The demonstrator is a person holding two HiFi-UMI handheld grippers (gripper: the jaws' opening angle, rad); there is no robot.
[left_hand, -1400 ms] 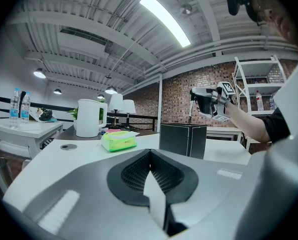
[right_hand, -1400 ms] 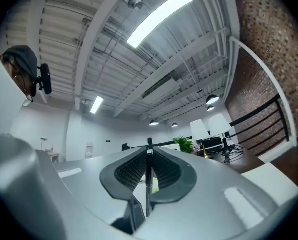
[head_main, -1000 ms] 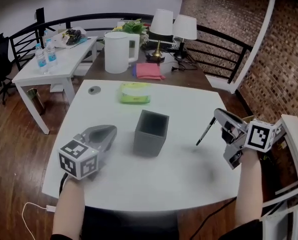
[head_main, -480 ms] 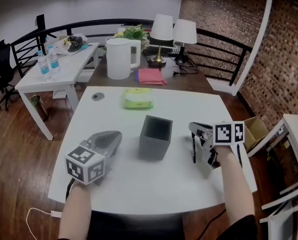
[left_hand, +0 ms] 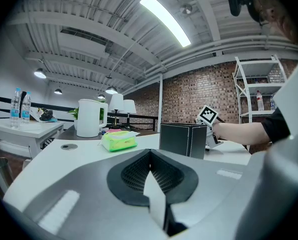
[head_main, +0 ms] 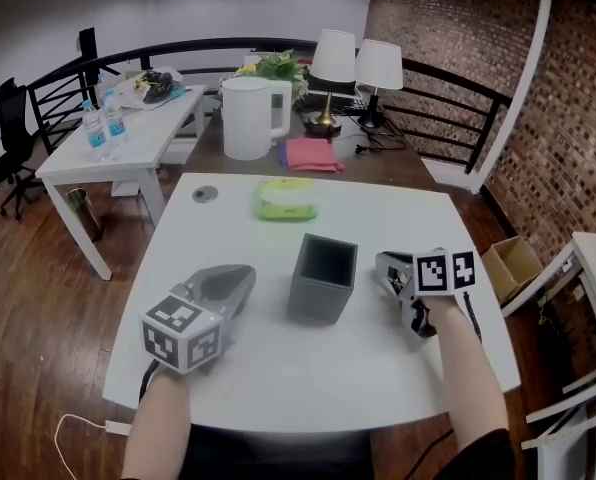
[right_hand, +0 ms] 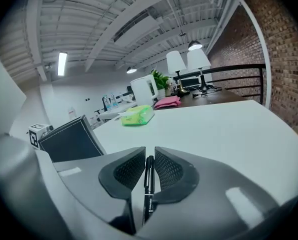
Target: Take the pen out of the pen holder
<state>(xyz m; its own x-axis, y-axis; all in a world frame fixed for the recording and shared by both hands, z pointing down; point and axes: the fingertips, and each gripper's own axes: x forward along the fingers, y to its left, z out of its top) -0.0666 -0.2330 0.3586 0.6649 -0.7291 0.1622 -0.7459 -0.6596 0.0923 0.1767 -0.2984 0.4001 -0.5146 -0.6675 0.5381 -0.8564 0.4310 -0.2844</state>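
Observation:
The pen holder (head_main: 323,278) is a dark grey square box, standing upright and empty at the middle of the white table (head_main: 278,368). My right gripper (head_main: 395,273) sits low on the table just right of the holder. A black pen (right_hand: 148,181) lies lengthwise between its jaws, which are opening, with thin gaps on both sides of the pen. The holder (right_hand: 71,139) appears at the left of the right gripper view. My left gripper (head_main: 236,280) rests on the table left of the holder, shut with nothing in it. From the left gripper view the holder (left_hand: 183,140) stands ahead.
A green tissue pack (head_main: 286,197) lies beyond the holder, and a round grommet (head_main: 205,194) sits at the table's far left. Behind are a white kettle (head_main: 246,118), a pink cloth (head_main: 313,154) and two lamps (head_main: 358,63). A white chair (head_main: 583,268) stands at the right.
My right gripper came down and leftward with the pen, from above the table's right side to the tabletop beside the holder. The left gripper stayed put.

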